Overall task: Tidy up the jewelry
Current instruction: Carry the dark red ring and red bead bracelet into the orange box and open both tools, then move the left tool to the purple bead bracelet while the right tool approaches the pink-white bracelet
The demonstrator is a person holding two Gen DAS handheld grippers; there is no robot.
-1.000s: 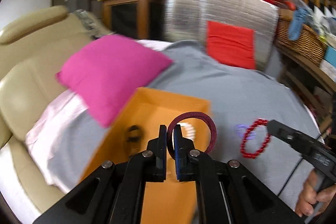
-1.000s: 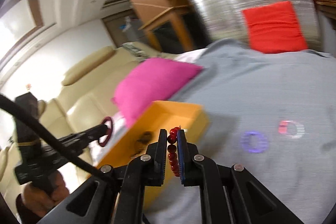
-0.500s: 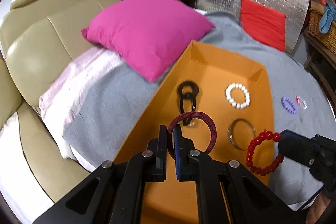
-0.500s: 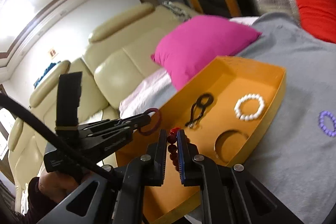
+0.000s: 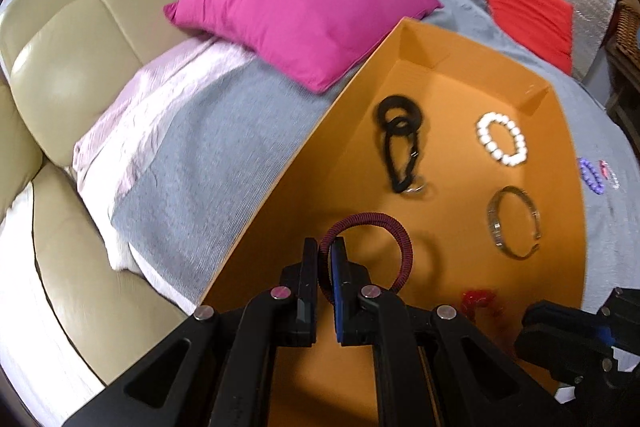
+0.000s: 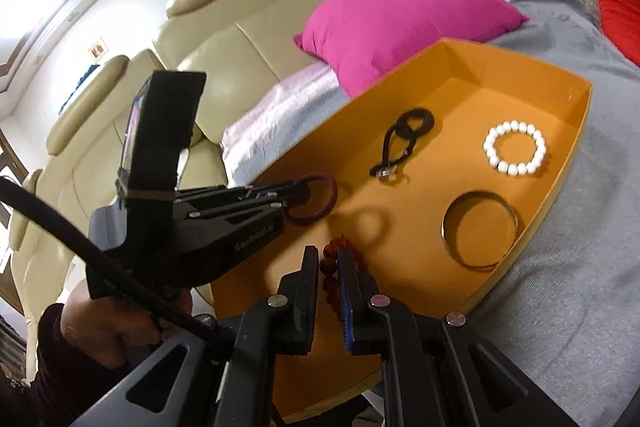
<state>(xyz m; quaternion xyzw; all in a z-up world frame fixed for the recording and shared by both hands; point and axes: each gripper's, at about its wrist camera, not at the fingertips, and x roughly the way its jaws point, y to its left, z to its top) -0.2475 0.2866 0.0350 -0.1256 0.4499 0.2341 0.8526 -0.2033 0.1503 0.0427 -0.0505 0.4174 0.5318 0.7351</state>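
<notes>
An orange tray (image 5: 460, 75) holds a white bead bracelet (image 5: 502, 143), a black cord (image 5: 400, 143) and a maroon bangle (image 5: 394, 227); far left lies a magenta pillow (image 5: 304, 7) on grey cloth (image 5: 208, 155).

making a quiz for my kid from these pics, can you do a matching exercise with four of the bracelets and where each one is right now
Column one:
1. maroon bracelet
2. red bead bracelet
3. white bead bracelet
4. purple bracelet

Column two:
A. on the grey cover, outside the tray
B. lying on the floor of the orange tray
C. pinched in the left gripper
D. pinched in the right gripper

Pairs: 1-C, 2-D, 3-B, 4-A
</notes>
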